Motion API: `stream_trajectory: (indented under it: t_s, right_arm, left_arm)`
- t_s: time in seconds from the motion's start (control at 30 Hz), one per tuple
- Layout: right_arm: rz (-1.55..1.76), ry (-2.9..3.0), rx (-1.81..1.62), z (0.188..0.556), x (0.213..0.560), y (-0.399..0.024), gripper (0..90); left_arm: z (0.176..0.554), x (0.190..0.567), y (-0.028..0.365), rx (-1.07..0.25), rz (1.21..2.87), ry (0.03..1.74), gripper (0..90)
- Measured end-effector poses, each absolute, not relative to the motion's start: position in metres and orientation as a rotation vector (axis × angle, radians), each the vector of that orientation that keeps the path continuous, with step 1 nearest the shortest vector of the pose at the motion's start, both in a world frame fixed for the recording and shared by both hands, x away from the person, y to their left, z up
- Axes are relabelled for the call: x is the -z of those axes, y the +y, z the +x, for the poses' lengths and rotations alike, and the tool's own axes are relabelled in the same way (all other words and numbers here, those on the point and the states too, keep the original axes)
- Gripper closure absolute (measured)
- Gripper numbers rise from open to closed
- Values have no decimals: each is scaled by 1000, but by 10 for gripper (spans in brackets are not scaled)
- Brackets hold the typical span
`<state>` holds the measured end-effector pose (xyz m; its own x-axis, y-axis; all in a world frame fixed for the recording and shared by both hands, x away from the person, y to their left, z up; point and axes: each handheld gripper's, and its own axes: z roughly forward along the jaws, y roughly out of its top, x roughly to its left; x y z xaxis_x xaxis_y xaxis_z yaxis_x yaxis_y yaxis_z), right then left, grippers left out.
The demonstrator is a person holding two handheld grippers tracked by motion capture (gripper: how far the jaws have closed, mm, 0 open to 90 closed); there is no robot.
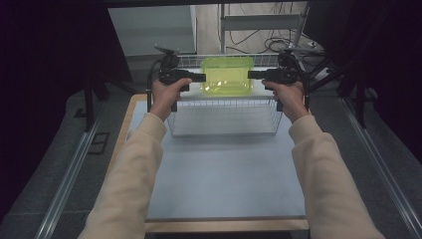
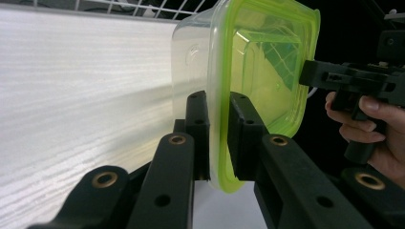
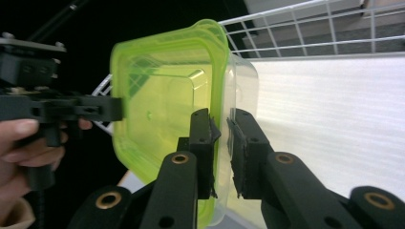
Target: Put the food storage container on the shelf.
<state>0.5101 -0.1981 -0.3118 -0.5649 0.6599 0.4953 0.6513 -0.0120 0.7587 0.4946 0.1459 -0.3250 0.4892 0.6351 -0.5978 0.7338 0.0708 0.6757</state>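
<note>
A: Tabletop (image 1: pixel 224 174), grey mat, carries a white wire basket (image 1: pixel 224 117) at the far end. Clear container (image 1: pixel 226 75) with yellow-green lid is held in the air above the basket's far part, tipped on edge so the lid faces the person.

B: Grip status?

A: Left gripper (image 1: pixel 201 77) pinches the lid rim on one side; its fingers (image 2: pixel 241 129) stand narrow, clamped either side of the rim. Right gripper (image 1: pixel 251 74) does the same on the opposite side, fingers (image 3: pixel 203 138) close together with the rim between them.

B: Handling estimate?

A: Looks empty, so judged light. Thin plastic, stiff enough to hold shape but the walls probably flex under a squeeze. Smooth surface, likely slippery against the pads. Not fragile.

B: Best hold?

A: The rim where lid meets tub, as now: it gives a lip to bite on. Two opposite points should stop it swinging; the lid could pop off if pulled unevenly.
</note>
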Motion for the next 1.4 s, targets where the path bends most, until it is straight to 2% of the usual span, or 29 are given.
stream_trajectory:
  t_s: [0.13,0.2,0.27,0.4,0.53,0.57,0.6,0.7,0.77,1.07,1.4]
  right_arm:
    - [1432,2190,-1653,514,313,-195,770]
    - [1426,2187,-1608,515,313,-194,727]
    - [1424,2189,-1559,517,316,-193,659]
    - [1441,2171,-1577,520,321,-194,598]
    - [1415,2169,-1539,517,321,-193,459]
    - [1413,2150,-1541,514,319,-195,420]
    - [1413,2150,-1541,514,319,-195,420]
    - [1370,2109,-1594,503,311,-204,363]
    - [1360,2111,-1597,501,310,-205,356]
    - [1143,2178,-1588,450,309,-216,286]
    - [950,2270,-1560,377,354,-223,247]
  left_arm:
    - [499,327,146,113,1612,1211,785]
    - [502,330,146,102,1626,1225,688]
    - [505,335,149,109,1601,1217,698]
    - [508,340,150,124,1575,1211,649]
    - [508,341,151,108,1556,1207,459]
    - [507,340,152,103,1548,1207,372]
    - [505,339,153,100,1545,1204,372]
    - [496,334,157,72,1530,1191,265]
    - [489,331,160,67,1525,1177,256]
    - [425,326,168,-14,1591,1090,228]
    - [336,364,175,-77,1652,982,223]
